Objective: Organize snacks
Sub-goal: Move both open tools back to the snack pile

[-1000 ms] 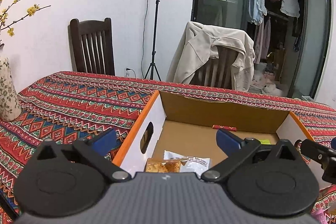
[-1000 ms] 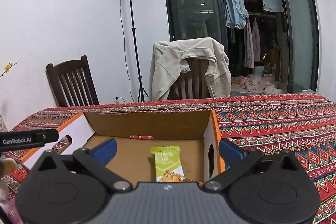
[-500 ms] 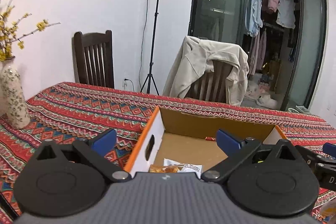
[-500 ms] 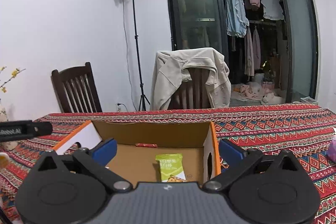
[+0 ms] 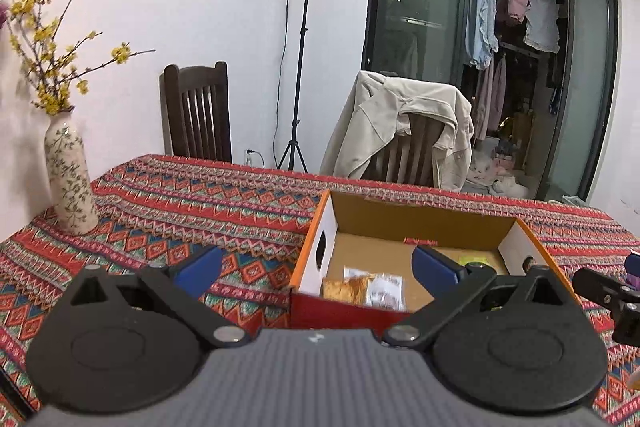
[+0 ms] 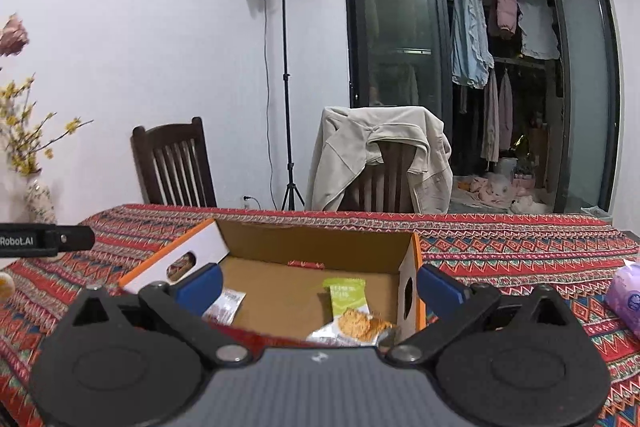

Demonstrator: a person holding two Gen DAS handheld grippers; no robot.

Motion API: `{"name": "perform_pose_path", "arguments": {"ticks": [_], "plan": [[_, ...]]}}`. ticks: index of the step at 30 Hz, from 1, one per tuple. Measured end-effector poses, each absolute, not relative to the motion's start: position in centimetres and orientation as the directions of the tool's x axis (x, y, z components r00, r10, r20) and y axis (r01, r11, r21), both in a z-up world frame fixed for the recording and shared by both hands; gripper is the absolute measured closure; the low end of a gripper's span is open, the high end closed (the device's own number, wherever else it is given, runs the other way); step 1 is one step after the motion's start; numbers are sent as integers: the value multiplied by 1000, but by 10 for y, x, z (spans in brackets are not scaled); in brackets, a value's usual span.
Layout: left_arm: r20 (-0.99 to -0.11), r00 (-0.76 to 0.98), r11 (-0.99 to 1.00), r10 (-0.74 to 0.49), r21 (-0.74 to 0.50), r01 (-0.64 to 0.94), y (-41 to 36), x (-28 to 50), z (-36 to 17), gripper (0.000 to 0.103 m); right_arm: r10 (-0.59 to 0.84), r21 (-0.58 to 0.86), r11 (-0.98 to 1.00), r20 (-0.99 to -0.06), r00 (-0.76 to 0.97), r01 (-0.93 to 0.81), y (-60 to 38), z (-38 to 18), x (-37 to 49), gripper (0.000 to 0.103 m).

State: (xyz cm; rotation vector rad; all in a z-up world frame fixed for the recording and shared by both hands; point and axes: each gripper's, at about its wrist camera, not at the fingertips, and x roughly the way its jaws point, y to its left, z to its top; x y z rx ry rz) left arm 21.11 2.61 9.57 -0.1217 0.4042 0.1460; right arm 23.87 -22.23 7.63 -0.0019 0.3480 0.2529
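An open cardboard box (image 5: 420, 223) with orange rims and a red front is recorded on a table covered by a patterned cloth (image 5: 200, 203); the same box (image 6: 312, 247) is seen from the other wrist. Three snacks are catalogued on its floor: a green packet (image 6: 347, 297) towards the right wall, a white-and-orange packet (image 6: 360, 325) just in front of it and partly under it at the near edge, and a white packet (image 6: 229, 303) at the near left, half hidden behind a blue finger pad. From the left view a gold-and-white packet (image 5: 362, 289) is noted at the near wall, likely the same white one, and a slim red item (image 5: 420, 240) at the far wall. The left gripper (image 5: 316, 267) is held spread wide with nothing between its pads, as is the right gripper (image 6: 318, 283); both hover in front of the box, above the table. A purple pack (image 6: 626, 297) is logged on the cloth well to the right of the box, outside it; whether it is a snack cannot be told. A floral vase (image 5: 70, 179) with yellow twigs stands at the far left of the table. Risks judged from this position: the packets are thin and flat, so a grasp could slip off the film or crush the contents; a sweep towards the left edge could topple the tall, narrow vase; a finger catching the light box wall could drag the whole box.
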Motion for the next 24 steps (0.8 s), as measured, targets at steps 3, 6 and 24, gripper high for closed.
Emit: {"name": "perform_pose_path", "arguments": {"ticks": [3, 6, 24], "plan": [[-413, 904, 983, 108, -92, -159, 28, 198, 90, 0, 252, 32, 966, -346, 904, -257, -222, 72, 222, 0], [-422, 901, 984, 100, -93, -152, 30, 185, 85, 0, 259, 25, 963, -355, 898, -268, -222, 69, 207, 0], [-491, 866, 981, 89, -105, -161, 43, 118, 43, 0, 314, 54, 944, -439, 842, -324, -225, 35, 144, 0]]}}
